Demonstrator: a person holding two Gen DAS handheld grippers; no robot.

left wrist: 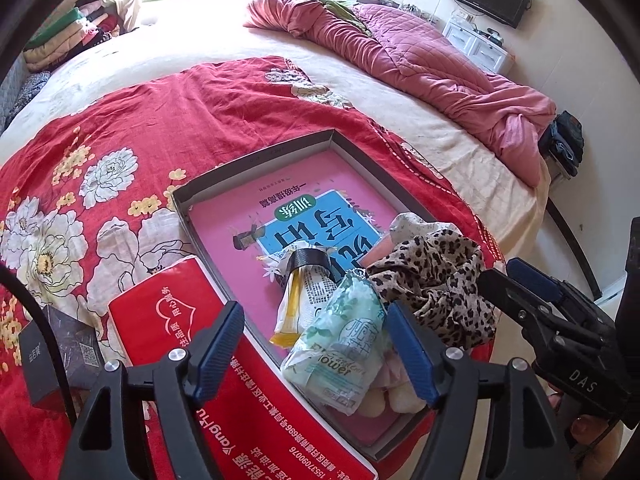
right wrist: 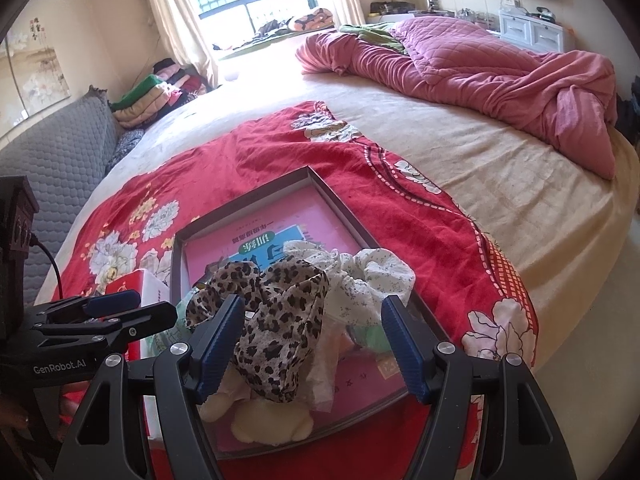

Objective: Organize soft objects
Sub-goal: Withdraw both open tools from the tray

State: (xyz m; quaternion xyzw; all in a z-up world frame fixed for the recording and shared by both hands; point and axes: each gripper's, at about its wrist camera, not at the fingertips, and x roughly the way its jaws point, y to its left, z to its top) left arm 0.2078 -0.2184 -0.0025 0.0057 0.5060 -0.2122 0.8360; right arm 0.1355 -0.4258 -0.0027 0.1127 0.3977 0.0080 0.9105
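While both grippers, left [left wrist: 316, 350] and right [right wrist: 312, 346], are hovering spread and empty over the box [right wrist: 340, 204], the leopard scarf [right wrist: 276, 320] is draping inside it; closing now risks snagging the neighbouring white cloth [right wrist: 372, 280].

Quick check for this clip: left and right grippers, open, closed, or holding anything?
Left gripper: open, holding nothing, above the green tissue pack.
Right gripper: open, holding nothing, above the leopard-print cloth.
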